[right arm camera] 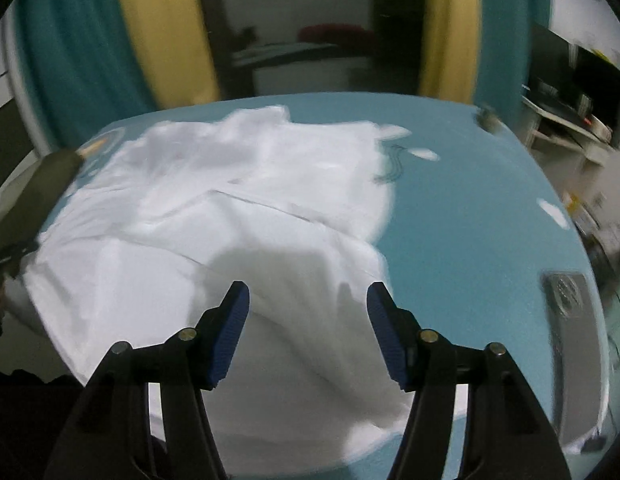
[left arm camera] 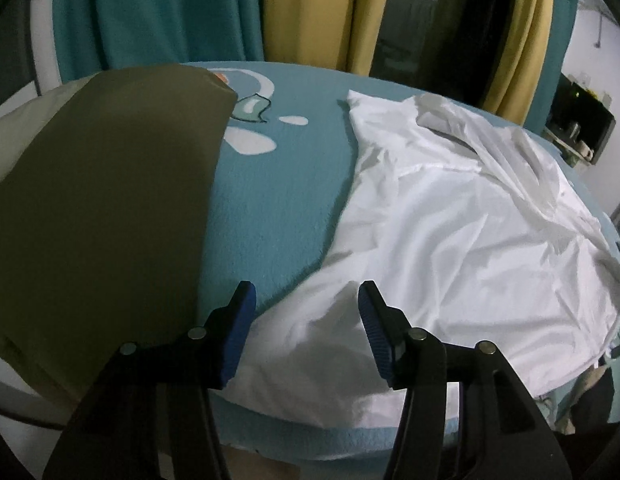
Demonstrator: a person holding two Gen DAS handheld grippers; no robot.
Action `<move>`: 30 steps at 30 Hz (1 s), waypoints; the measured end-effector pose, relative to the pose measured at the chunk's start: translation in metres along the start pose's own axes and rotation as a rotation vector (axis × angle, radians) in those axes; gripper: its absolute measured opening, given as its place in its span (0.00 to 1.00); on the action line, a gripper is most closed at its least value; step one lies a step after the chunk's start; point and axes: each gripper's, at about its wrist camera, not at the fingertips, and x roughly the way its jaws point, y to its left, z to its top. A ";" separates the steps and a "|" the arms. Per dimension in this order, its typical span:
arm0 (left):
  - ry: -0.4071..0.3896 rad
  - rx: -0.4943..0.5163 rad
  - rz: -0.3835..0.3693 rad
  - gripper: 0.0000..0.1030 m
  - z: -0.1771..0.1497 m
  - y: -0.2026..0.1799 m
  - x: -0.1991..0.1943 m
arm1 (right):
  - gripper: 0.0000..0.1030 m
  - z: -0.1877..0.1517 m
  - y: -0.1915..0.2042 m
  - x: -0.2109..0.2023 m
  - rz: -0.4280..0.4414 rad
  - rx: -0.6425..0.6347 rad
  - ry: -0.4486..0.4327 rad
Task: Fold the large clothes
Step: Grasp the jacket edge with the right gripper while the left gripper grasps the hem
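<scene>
A large white garment (left arm camera: 462, 236) lies crumpled and spread on a teal blanket (left arm camera: 277, 200); it also shows in the right wrist view (right arm camera: 229, 208). My left gripper (left arm camera: 306, 294) is open and empty, hovering over the garment's near left edge. My right gripper (right arm camera: 307, 296) is open and empty, above the garment's near right part. The right wrist view is blurred by motion.
An olive-green folded cloth (left arm camera: 105, 208) lies left of the garment on the blanket. Teal and yellow curtains (left arm camera: 310, 12) hang behind. A grey remote-like device (right arm camera: 570, 320) lies on the blanket at the right. Shelves with clutter (right arm camera: 578, 104) stand at far right.
</scene>
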 end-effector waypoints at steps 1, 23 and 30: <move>0.008 0.006 -0.021 0.55 -0.002 -0.002 0.001 | 0.60 -0.004 -0.006 -0.001 -0.010 0.012 0.005; -0.006 0.084 0.066 0.63 -0.020 -0.019 -0.002 | 0.79 -0.058 -0.033 0.004 -0.052 -0.099 -0.028; -0.009 0.147 0.064 0.60 -0.026 -0.022 -0.008 | 0.07 -0.064 -0.051 -0.010 0.023 0.040 -0.036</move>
